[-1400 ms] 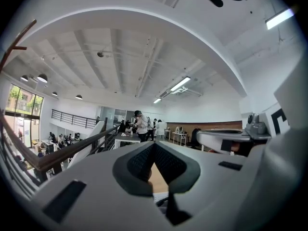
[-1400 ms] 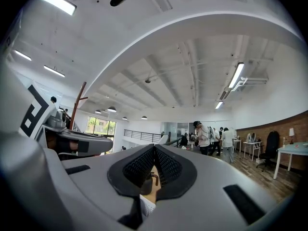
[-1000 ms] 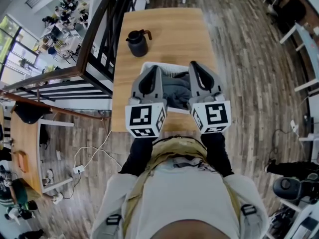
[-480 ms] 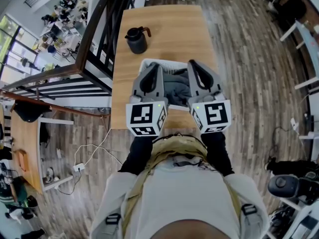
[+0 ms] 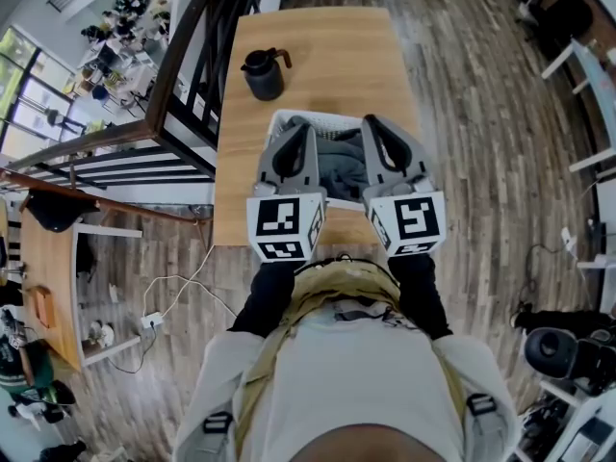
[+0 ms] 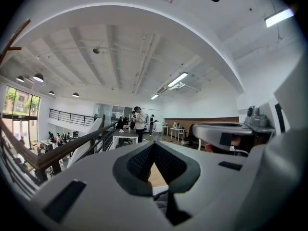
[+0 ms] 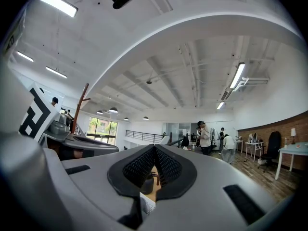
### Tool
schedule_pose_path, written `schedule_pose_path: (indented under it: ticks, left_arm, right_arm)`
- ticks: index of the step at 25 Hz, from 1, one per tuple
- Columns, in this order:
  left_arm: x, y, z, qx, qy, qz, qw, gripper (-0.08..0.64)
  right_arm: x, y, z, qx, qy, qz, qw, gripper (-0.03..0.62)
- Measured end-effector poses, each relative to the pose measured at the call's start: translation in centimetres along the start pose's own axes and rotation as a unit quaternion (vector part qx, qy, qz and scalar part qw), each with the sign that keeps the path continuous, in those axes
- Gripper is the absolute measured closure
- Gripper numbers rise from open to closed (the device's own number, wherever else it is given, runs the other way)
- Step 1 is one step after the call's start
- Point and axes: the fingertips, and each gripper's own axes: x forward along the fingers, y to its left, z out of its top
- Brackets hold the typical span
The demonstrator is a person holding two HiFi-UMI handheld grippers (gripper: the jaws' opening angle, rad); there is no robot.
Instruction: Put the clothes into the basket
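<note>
A white basket [image 5: 285,119] stands on the wooden table [image 5: 318,56], with grey clothes [image 5: 342,166] lying inside it. My left gripper [image 5: 302,131] hangs over the basket's left side and my right gripper [image 5: 372,125] over its right side. Both are shut, tips touching, with nothing between the jaws. In the left gripper view the closed left gripper [image 6: 154,146] frames a strip of table, the basket rim [image 6: 160,189] and dark cloth [image 6: 161,208]. The right gripper [image 7: 155,147], in its own view, frames the black jug [image 7: 147,184] and a basket corner [image 7: 147,207].
A black jug [image 5: 262,75] with a handle stands on the table behind the basket, to the left. A dark stair railing [image 5: 192,75] runs along the table's left edge. Wood-plank floor [image 5: 481,114] lies to the right. People stand far off in the room [image 7: 204,136].
Both grippers stay side by side over the basket, barely shifting. The clothes and the jug lie as before.
</note>
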Motion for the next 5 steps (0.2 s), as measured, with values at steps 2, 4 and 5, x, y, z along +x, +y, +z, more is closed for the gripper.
schedule_pose_path:
  ticks: [2,4,5]
  left_arm:
    - [-0.02,-0.03,-0.20,0.000,0.002,0.000,1.0000,0.560]
    - [-0.05,-0.14,-0.36,0.000,0.004,-0.002,1.0000,0.560]
    - [-0.07,-0.20,-0.42,0.000,0.005,-0.003,1.0000,0.560]
  right_arm:
    - [-0.07,-0.03,-0.12,0.002,0.000,-0.001,1.000,0.569]
    - [-0.16,-0.06,-0.16,0.002,0.000,-0.003,1.000,0.569]
    - [-0.20,-0.07,-0.16,0.002,-0.001,-0.003,1.000,0.569]
